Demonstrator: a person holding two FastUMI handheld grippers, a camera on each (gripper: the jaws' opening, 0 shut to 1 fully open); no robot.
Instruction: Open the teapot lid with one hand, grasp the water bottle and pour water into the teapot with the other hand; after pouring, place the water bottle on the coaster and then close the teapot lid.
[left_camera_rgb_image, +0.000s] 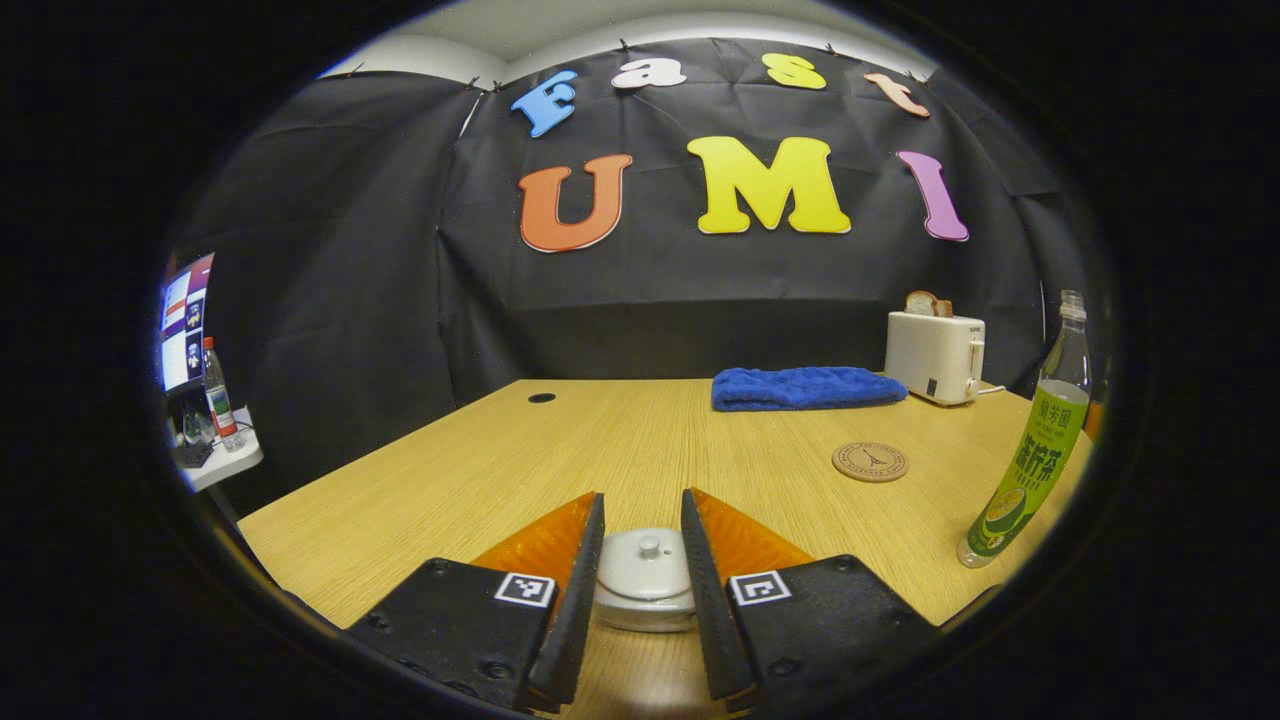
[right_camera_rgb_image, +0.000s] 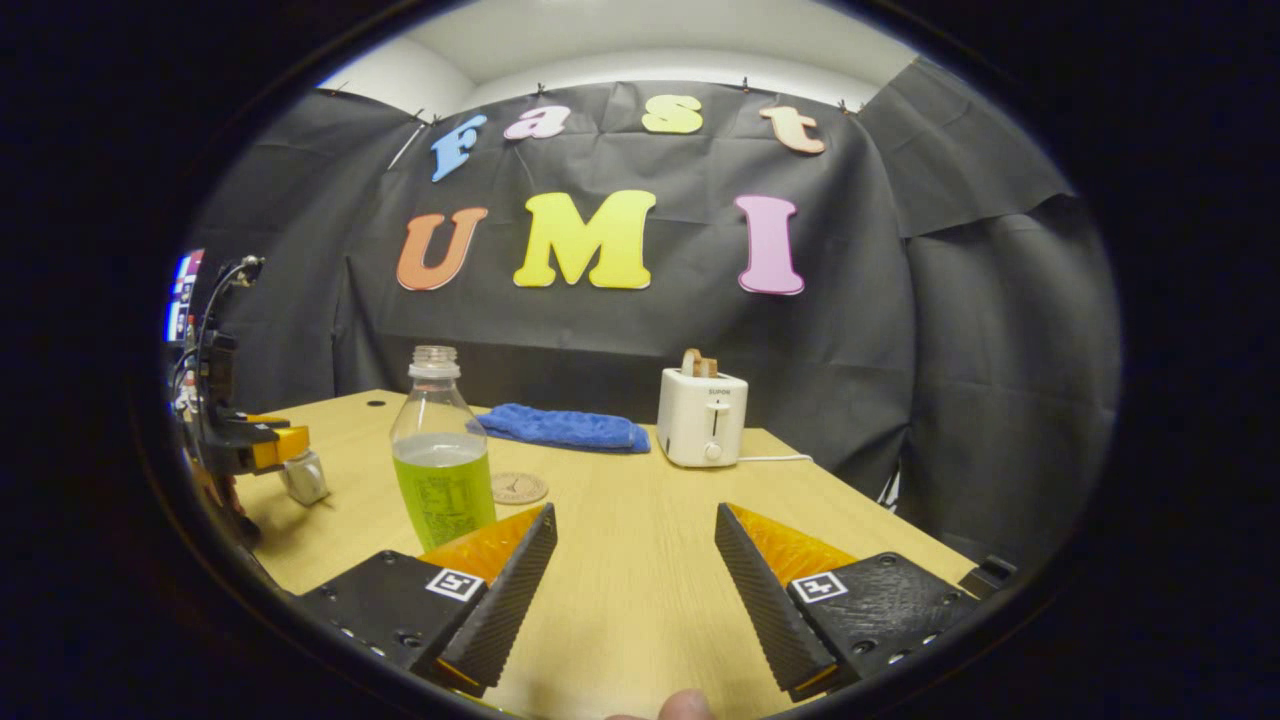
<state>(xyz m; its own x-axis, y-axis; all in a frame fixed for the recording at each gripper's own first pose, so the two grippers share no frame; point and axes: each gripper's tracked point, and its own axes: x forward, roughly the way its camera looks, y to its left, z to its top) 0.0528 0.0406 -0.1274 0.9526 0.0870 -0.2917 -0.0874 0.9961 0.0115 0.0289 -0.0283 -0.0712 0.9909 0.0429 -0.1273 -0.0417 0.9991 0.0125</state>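
Note:
In the left gripper view, my left gripper (left_camera_rgb_image: 643, 497) has its fingers pressed against both sides of the small white teapot lid (left_camera_rgb_image: 645, 570), which has a knob on top. The teapot body (left_camera_rgb_image: 645, 618) shows just beneath it. The uncapped water bottle (left_camera_rgb_image: 1030, 450) with green drink stands at the right, and the round coaster (left_camera_rgb_image: 870, 462) lies to its left. In the right gripper view, my right gripper (right_camera_rgb_image: 635, 530) is open above bare table. The bottle (right_camera_rgb_image: 440, 470) stands just beyond its left finger. The coaster (right_camera_rgb_image: 518, 488) lies behind the bottle, and the left gripper (right_camera_rgb_image: 265, 445) is at the far left over the white teapot (right_camera_rgb_image: 305, 478).
A white toaster (left_camera_rgb_image: 935, 355) with bread in it and a folded blue towel (left_camera_rgb_image: 805, 388) sit at the back of the wooden table (left_camera_rgb_image: 560, 450). A side shelf (left_camera_rgb_image: 215, 460) with a screen and a bottle stands off the table's left edge. A person's fingertip (right_camera_rgb_image: 685, 706) shows at the bottom.

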